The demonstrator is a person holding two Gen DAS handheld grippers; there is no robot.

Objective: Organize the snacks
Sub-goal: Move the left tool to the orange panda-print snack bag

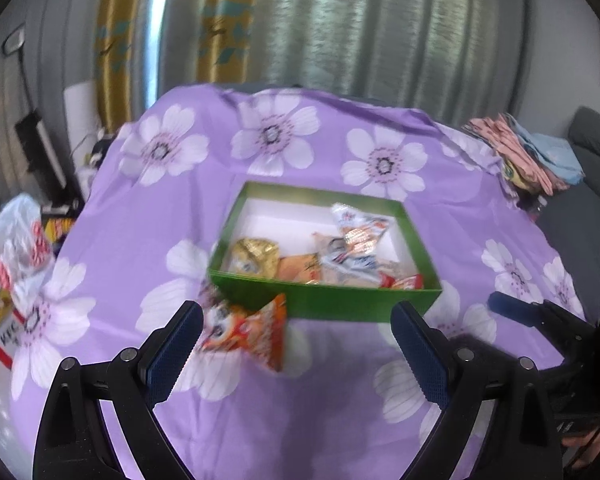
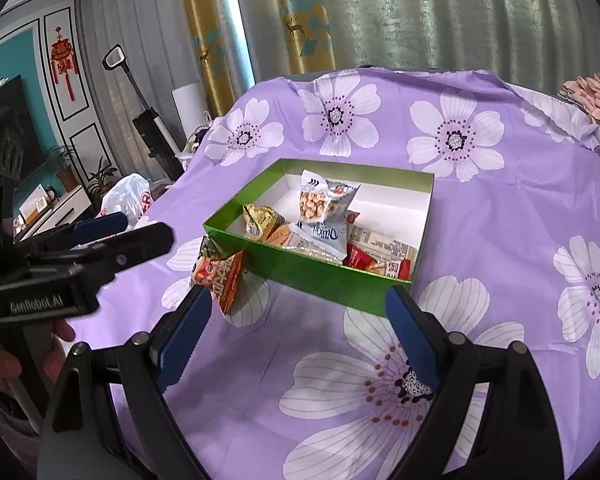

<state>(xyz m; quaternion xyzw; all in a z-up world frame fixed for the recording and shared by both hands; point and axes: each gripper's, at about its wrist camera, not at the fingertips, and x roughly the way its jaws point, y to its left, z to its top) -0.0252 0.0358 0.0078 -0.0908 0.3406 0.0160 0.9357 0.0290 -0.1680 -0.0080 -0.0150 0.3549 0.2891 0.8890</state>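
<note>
A smooth purple floral cloth [image 2: 480, 240] covers the counter, slightly creased. The green cardboard box [image 2: 320, 280] looks glossy outside, matt white inside. The orange snack packet [image 2: 220, 276] is shiny crinkled foil. Each gripper's pads [image 2: 180, 340] are ribbed blue rubber on matt black plastic.

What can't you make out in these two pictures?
- Left wrist view: motion blur smears print on the orange packet.
- Right wrist view: the green box near wall hides the lower snacks.
- Both views: the folded cloth pile sits at the distorted edge, contents unclear.
</note>
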